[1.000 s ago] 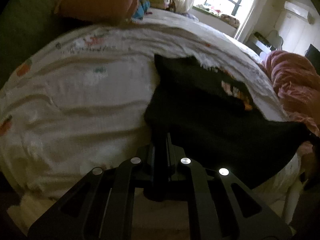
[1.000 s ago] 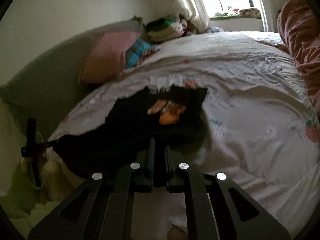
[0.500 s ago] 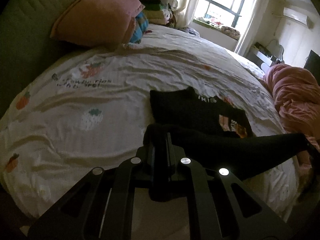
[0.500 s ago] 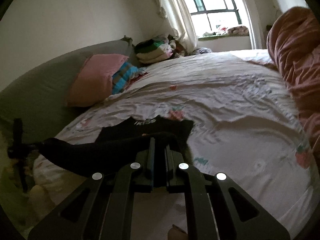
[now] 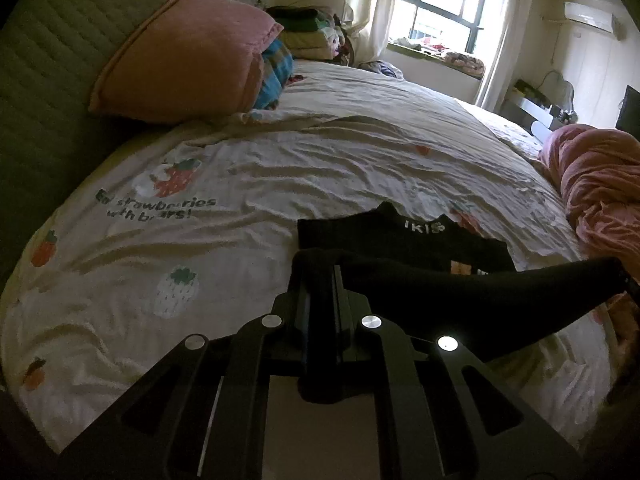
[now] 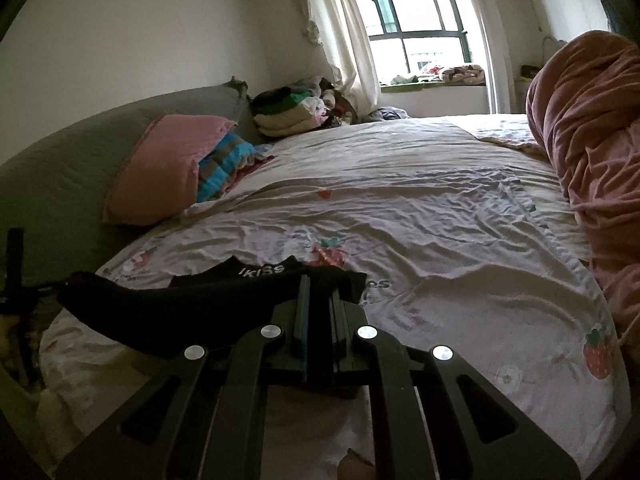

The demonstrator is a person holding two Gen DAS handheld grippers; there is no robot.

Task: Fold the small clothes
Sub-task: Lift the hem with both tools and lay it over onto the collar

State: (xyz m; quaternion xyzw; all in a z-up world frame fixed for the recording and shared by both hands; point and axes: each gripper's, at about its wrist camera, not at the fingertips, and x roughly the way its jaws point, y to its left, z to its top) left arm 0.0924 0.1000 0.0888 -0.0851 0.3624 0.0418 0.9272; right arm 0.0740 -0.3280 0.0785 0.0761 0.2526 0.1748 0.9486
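A small black garment (image 5: 404,240) with white lettering at the neck and an orange print lies on the strawberry-print bed sheet (image 5: 240,184). My left gripper (image 5: 320,264) is shut on one corner of its near edge. My right gripper (image 6: 320,284) is shut on the other corner. The held edge (image 5: 460,292) is stretched between them and lifted over the part that lies flat. The garment also shows in the right wrist view (image 6: 192,304). The other gripper shows at the frame edge in each view.
A pink pillow (image 5: 188,56) and a blue striped cloth (image 5: 276,68) lean on the green headboard (image 5: 40,80). Folded clothes (image 6: 288,112) are stacked by the window. A pink quilt (image 5: 600,184) is bunched at the right side of the bed.
Both grippers have risen and moved away from the bed's near edge with the garment's near edge. The hanging cloth has drawn into a taut band over the flat part.
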